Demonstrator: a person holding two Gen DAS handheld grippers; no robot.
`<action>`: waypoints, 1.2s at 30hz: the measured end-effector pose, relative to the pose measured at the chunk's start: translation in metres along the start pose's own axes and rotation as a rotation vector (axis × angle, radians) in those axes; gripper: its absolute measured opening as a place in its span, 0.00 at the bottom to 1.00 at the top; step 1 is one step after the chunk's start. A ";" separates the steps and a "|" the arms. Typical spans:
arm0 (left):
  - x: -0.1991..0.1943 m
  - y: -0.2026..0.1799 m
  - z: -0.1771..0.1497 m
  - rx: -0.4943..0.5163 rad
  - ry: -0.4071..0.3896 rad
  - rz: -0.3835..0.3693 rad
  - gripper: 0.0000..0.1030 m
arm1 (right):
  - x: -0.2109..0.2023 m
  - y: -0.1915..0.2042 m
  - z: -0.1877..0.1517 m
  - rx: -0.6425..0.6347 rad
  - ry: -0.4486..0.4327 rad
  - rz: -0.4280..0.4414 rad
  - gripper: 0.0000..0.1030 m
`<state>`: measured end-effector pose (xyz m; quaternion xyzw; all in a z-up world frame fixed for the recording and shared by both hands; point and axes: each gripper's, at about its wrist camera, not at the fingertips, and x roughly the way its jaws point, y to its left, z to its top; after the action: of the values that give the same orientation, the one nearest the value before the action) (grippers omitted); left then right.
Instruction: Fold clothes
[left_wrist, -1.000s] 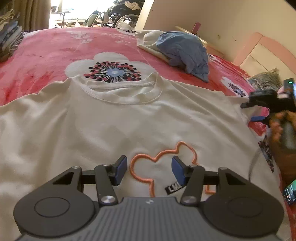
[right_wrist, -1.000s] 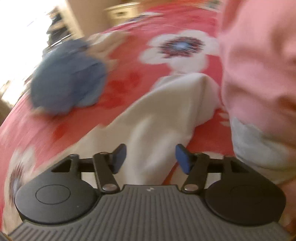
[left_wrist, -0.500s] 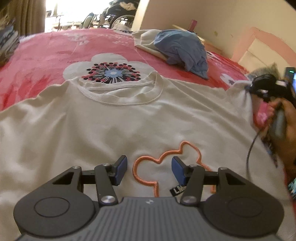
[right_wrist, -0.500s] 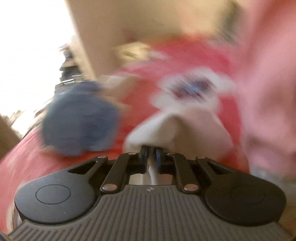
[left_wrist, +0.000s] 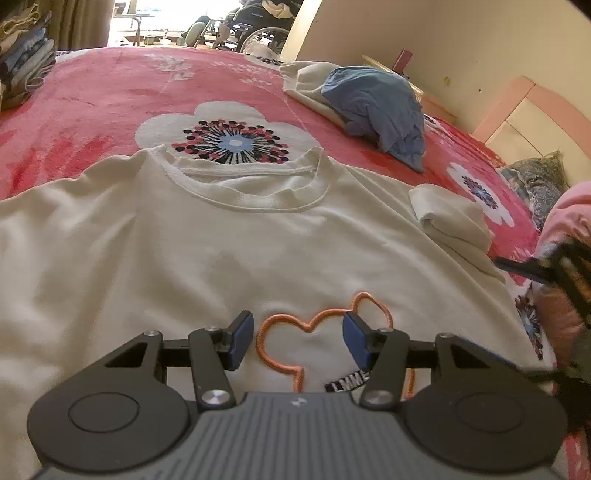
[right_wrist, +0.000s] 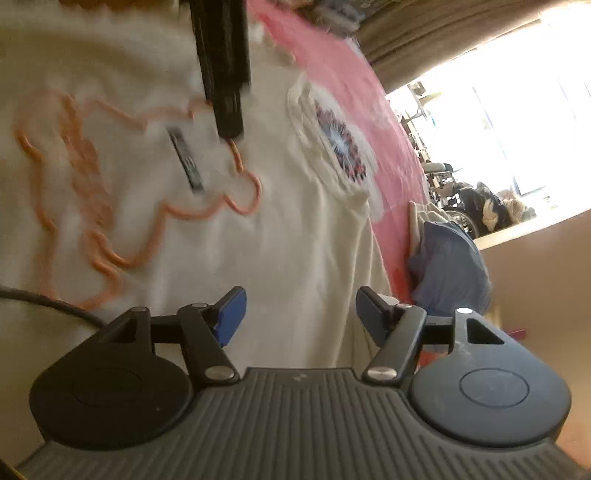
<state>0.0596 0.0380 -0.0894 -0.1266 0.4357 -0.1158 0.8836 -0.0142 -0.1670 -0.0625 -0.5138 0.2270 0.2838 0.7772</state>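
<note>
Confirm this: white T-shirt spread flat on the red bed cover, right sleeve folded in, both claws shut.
One part is wrong: both claws are open, not shut. The left wrist view shows the left claw open over the white T-shirt; the right wrist view shows the right claw open. The rest holds.

Garment: cream T-shirt (left_wrist: 207, 258), spread front side up on the red flowered bedspread (left_wrist: 92, 99).
Neckline: ribbed round collar (left_wrist: 255, 192), lying far ahead of the left gripper (left_wrist: 298, 341).
Print: orange outlined figure (left_wrist: 317, 325) with a small black label (left_wrist: 347, 382), lying between and just beyond the spread left fingers; the same outline (right_wrist: 110, 184) lies ahead-left of the right gripper (right_wrist: 301, 314).
Right sleeve: folded inward (left_wrist: 450, 218) onto the shirt, ahead-right of the left gripper.
Left side: flat, reaching past the frame edge.
</note>
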 end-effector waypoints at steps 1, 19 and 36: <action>0.000 -0.001 -0.001 0.005 -0.001 0.002 0.53 | -0.010 -0.016 -0.002 0.139 -0.015 0.031 0.70; -0.012 -0.005 -0.010 -0.015 0.010 0.058 0.53 | 0.119 -0.195 -0.211 2.079 0.062 -0.110 0.04; -0.064 0.045 -0.014 -0.218 -0.083 0.086 0.54 | -0.041 -0.057 0.040 0.879 -0.213 0.270 0.49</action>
<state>0.0146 0.0988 -0.0655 -0.2079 0.4138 -0.0242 0.8860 -0.0036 -0.1558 0.0171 -0.0699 0.3093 0.3103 0.8962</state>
